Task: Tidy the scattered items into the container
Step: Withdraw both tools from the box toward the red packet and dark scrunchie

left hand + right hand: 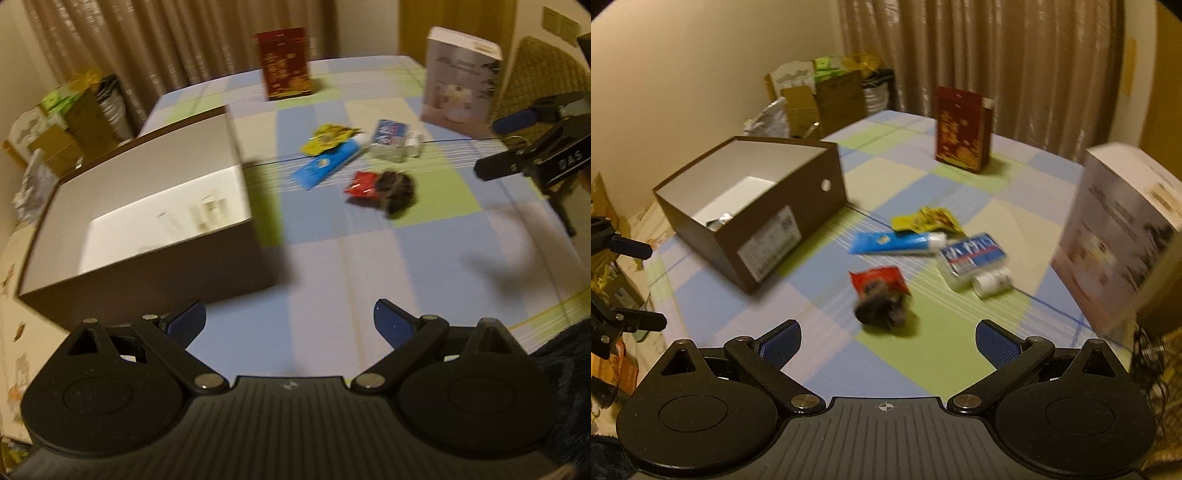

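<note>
Both hand-held grippers, left (290, 319) and right (886, 341), are held wide open and empty; the brown box (775, 229) is placed beside the scattered items (923, 254) for short transfers.

The brown box (753, 206) is open on top, so a hand can go straight in. Bare cloth (820, 354) lies in front of the little pile (923, 251). The tall white box (1119, 229) (right side) blocks that way.
</note>
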### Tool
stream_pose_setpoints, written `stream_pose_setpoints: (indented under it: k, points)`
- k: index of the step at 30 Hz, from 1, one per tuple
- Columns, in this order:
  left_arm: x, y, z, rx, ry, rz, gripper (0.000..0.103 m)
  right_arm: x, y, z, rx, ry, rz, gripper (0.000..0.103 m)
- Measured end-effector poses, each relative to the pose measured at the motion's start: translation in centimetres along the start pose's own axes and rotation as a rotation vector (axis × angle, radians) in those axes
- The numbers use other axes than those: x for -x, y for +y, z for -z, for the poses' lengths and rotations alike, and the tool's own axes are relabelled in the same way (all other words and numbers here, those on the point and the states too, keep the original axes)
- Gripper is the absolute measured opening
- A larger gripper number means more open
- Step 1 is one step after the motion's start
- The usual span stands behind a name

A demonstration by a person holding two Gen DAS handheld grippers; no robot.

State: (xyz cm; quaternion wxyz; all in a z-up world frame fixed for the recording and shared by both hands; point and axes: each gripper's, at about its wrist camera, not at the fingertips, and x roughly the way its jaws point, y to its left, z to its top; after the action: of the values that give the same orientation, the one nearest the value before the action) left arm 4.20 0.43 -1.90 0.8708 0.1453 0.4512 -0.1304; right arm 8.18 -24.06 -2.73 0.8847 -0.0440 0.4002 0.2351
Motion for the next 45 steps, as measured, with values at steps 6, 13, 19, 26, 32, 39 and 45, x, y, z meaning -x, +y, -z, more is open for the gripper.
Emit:
stream_pose_setpoints:
  k: [6,13,19,26,32,39,45]
  points:
    - [-2.2,-2.7,-2.0,-0.069,-0.011,0.081,0.095,0.6,-2.3,1.4,-0.061,0.014,0.036,0.103]
    - [-4.3,-4.2,-4.4,-0.149,-0.006,0.126,0.092,-0.2,-3.8,2.1,-0.146,0.036,0.035,0.103]
    - [-5.2,-3.4,-6.4,-0.219,-0.013,0.143,0.091,-1.8,-3.8,1.7,-0.191,0.048,0.024,0.103]
    - [-7.1,-2.3,-9.2,-0.334,-0.024,0.176,0.091,-5.0,-2.9,1.0,-0.235,0.045,0.011,0.103]
    - [-9.8,-0.6,-11.5,-0.404,-0.004,0.213,0.087,-7.9,-2.0,0.3,-0.287,0.073,-0.012,0.087]
    - [-12.9,0.8,-14.4,-0.5,0.012,0.268,0.08,-10.2,-0.7,-0.3,-0.331,0.068,0.012,0.087]
    - [-15.1,1.1,-15.7,-0.555,0.021,0.323,0.08,-12.4,-0.9,-0.8,-0.386,0.066,0.04,0.067]
